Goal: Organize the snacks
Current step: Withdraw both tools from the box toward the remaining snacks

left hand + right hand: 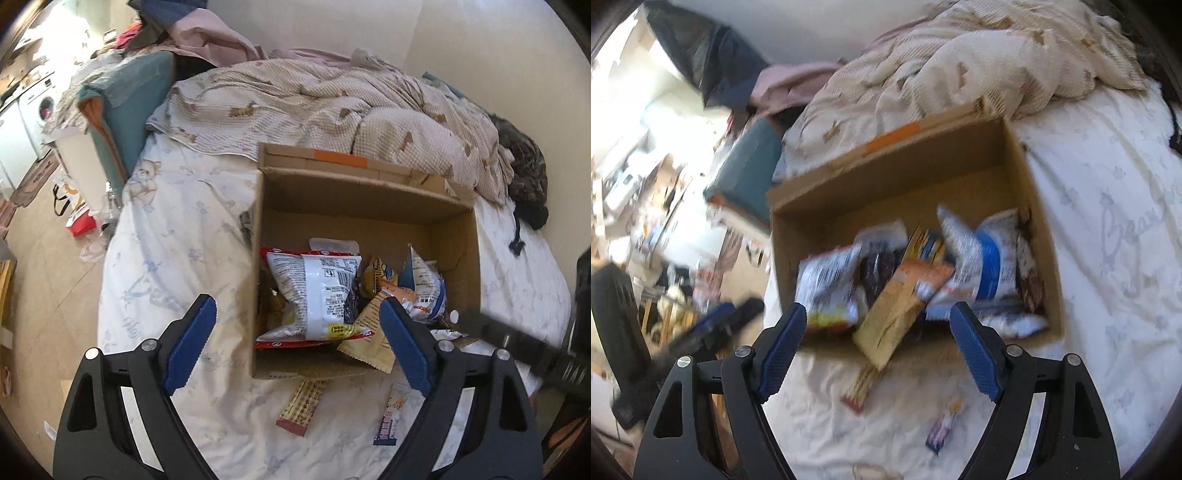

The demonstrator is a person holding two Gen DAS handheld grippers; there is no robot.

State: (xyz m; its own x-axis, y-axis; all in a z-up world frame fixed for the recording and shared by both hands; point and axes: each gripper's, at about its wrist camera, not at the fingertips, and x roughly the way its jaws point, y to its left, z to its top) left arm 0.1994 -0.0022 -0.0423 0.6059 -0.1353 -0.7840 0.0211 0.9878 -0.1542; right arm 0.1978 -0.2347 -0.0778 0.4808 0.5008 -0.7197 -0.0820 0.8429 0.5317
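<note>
On the bed [177, 236], a cardboard box [458, 236] holds snack bags. Both tongs, left [297, 341] and right [879, 347], gape wide, empty. The plaid snack bar [301, 408] beside it looks light and crinkly; pinch its middle.

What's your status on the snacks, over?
Left gripper and right gripper open, empty. Brown cardboard box holds several packets. Two slim packets, tan and white-blue, lie outside on the sheet. Nothing blocking.
</note>
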